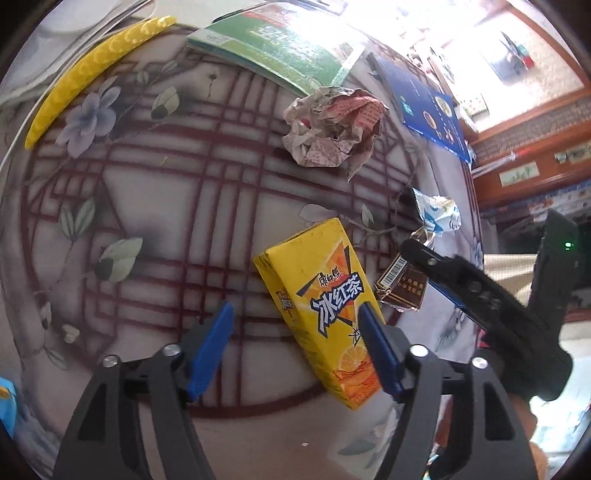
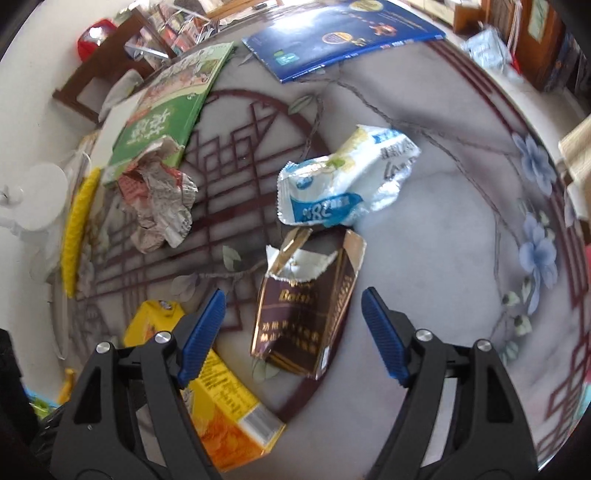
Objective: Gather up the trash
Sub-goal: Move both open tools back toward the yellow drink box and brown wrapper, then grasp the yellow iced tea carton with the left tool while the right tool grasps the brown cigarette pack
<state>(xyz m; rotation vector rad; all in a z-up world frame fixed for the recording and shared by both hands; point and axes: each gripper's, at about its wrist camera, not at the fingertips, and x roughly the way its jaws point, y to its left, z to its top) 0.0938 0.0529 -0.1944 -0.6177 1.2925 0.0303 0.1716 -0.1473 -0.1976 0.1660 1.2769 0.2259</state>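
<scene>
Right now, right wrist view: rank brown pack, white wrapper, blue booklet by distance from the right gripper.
1. brown pack, between the fingers of the right gripper, untouched.
2. white wrapper, just beyond the pack.
3. blue booklet, at the table's far edge.

We are reading "冰红茶" in big white characters on yellow carton (image 1: 325,306). Brown pack (image 2: 306,306) is showing gold "Bai…", rest too blurred for us. Wrapper (image 2: 343,184), green book (image 2: 166,122): print not legible.
</scene>
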